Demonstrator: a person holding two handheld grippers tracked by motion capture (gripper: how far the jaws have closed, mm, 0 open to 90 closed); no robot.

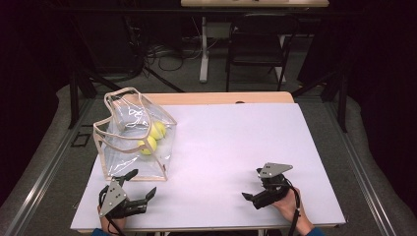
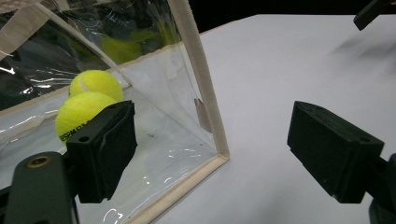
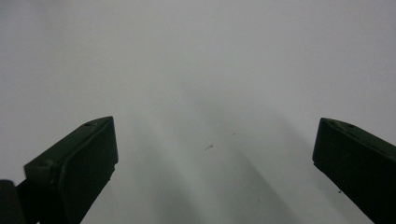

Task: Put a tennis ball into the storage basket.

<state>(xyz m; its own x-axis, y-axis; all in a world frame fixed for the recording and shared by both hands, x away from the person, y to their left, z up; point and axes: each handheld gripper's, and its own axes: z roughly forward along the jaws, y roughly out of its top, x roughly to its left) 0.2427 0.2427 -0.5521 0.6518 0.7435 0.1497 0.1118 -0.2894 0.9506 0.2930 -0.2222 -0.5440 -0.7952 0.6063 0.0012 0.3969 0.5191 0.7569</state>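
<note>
Grippers stood open, left gripper (image 1: 140, 184) beside the floppy clear-plastic, beige-trimmed tote bag (image 1: 133, 135) of yellow tennis balls (image 1: 152, 137), right gripper (image 1: 252, 184) well apart; stiff trim (image 2: 201, 79) likely offered surest hold.

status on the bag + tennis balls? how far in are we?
Looks done: two tennis balls sit inside the clear bag, which stands open on the white table. In hand: nothing. The left gripper is open, one jaw against the bag's near corner; the right gripper is open over bare table. Left: probably gripping or moving the bag; no grasp made yet.
</note>
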